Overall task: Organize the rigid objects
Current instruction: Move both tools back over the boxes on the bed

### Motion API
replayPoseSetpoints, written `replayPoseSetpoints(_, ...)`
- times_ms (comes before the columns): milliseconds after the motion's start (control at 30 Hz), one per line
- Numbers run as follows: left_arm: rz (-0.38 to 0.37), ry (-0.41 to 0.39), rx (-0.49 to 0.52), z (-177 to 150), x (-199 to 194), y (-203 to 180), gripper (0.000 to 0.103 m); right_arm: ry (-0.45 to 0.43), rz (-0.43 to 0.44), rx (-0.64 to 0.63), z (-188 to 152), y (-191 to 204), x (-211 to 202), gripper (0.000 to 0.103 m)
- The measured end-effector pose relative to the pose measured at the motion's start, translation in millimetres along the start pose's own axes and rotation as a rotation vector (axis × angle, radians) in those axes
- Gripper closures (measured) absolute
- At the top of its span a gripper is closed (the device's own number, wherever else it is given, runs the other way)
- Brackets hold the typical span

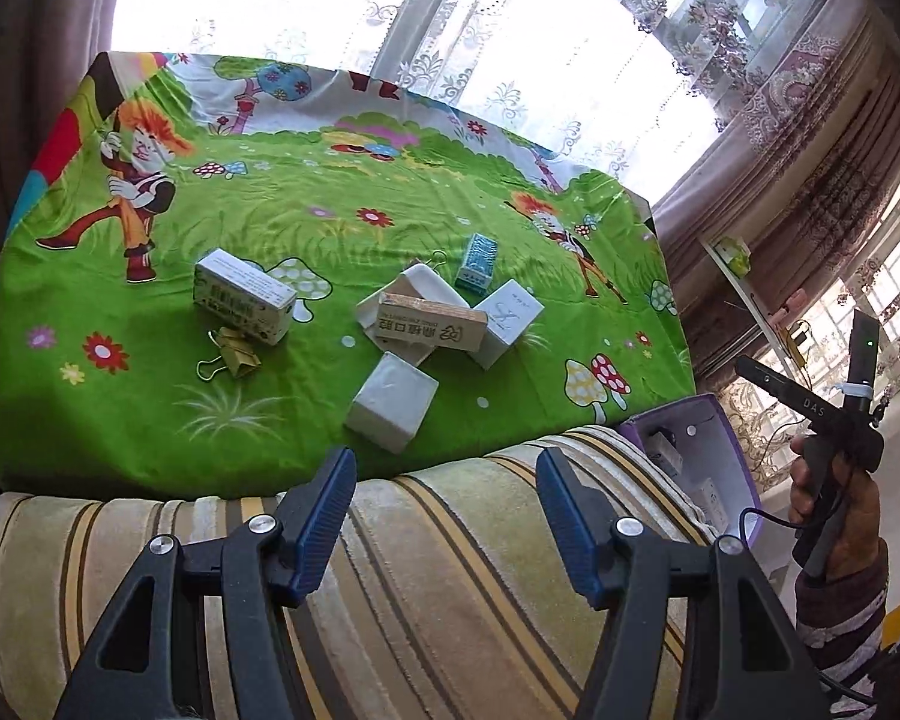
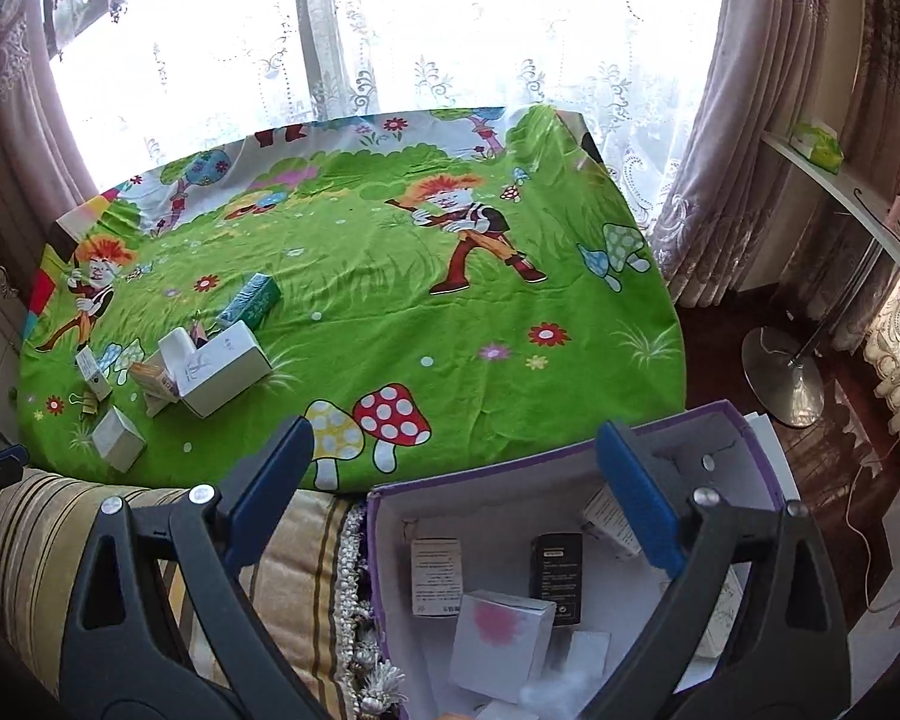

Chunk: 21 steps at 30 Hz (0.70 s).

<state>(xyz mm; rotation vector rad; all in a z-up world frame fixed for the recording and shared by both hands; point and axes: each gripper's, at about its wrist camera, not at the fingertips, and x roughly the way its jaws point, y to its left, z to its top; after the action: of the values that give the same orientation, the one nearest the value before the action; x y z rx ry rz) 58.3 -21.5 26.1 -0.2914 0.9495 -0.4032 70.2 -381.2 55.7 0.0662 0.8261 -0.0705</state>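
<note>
Small boxes lie scattered on the green cartoon tablecloth (image 1: 342, 216): a white cube (image 1: 393, 402), a tan printed box (image 1: 432, 321) on a white one, a white box (image 1: 507, 321), a teal box (image 1: 477, 261), a white-green carton (image 1: 243, 297) and a yellow binder clip (image 1: 234, 354). My left gripper (image 1: 447, 468) is open and empty over a striped cushion, short of the cube. My right gripper (image 2: 456, 444) is open and empty above the purple bin (image 2: 750, 420), which holds several boxes, among them a pink-blotted white box (image 2: 501, 642) and a black box (image 2: 555, 570).
A striped cushion (image 1: 450, 570) runs along the table's near edge, with the purple bin (image 1: 696, 438) at its right end. A hand (image 1: 810, 492) grips the other tool at far right. Curtains and a window stand behind the table; a lamp base (image 2: 783, 372) sits on the floor.
</note>
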Motion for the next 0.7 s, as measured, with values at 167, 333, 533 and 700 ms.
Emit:
replayPoseSetpoints(167,0.036,0.012,-0.001,7,4,9,0.04,0.028,0.054,-0.063,4,33,12,0.007)
replayPoseSetpoints(333,0.107,0.091,0.054,20,30,6,0.04,0.052,0.087,-0.141,4,63,22,0.007)
replayPoseSetpoints(533,0.183,0.204,0.163,32,76,-8,0.04,0.07,0.111,-0.246,3,94,30,0.007)
replayPoseSetpoints(700,0.197,0.271,0.197,33,103,-12,0.04,0.099,0.122,-0.294,4,114,39,0.007)
